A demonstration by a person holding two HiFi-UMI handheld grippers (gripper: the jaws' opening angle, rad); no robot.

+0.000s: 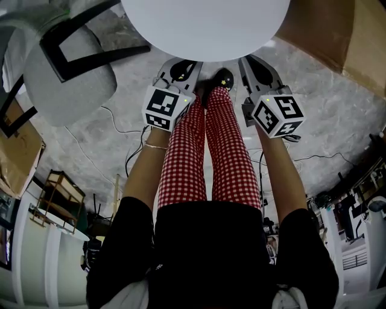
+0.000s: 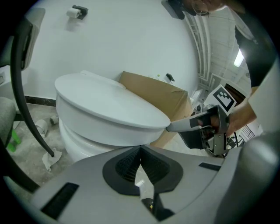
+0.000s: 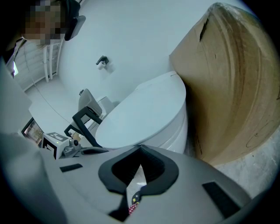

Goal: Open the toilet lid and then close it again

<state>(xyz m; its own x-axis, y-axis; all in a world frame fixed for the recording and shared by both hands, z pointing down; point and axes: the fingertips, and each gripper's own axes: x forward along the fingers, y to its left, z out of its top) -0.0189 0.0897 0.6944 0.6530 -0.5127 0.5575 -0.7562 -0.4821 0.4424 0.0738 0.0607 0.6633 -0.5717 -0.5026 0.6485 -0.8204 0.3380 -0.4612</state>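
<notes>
The lid [image 2: 109,105] lies flat and closed on the bowl [image 2: 83,144], just ahead of both grippers. The left gripper [image 2: 140,151] has its jaws together at the tips with nothing between them, and points at the lid's front rim from slightly below. The right gripper [image 3: 140,149] is likewise closed and empty. In the left gripper view its tip is at the lid's front edge, though whether it touches cannot be told. In the head view both grippers reach up to the near rim of the lid, one on each side of the person's red-check trousers [image 1: 223,157]. Each gripper carries a cube with black-and-white square markers; these are patterns, not words. A brown cardboard box [image 3: 232,87] leans just beside the lid on the right gripper's side. A grey chair [image 1: 66,66] with a black frame stands on the other side of the lid. A roll holder [image 2: 76,12] is fixed to the white wall above and behind the lid. Thin cables [image 1: 120,130] run over the grey floor [image 1: 338,121] below the lid, near the person's left arm.
</notes>
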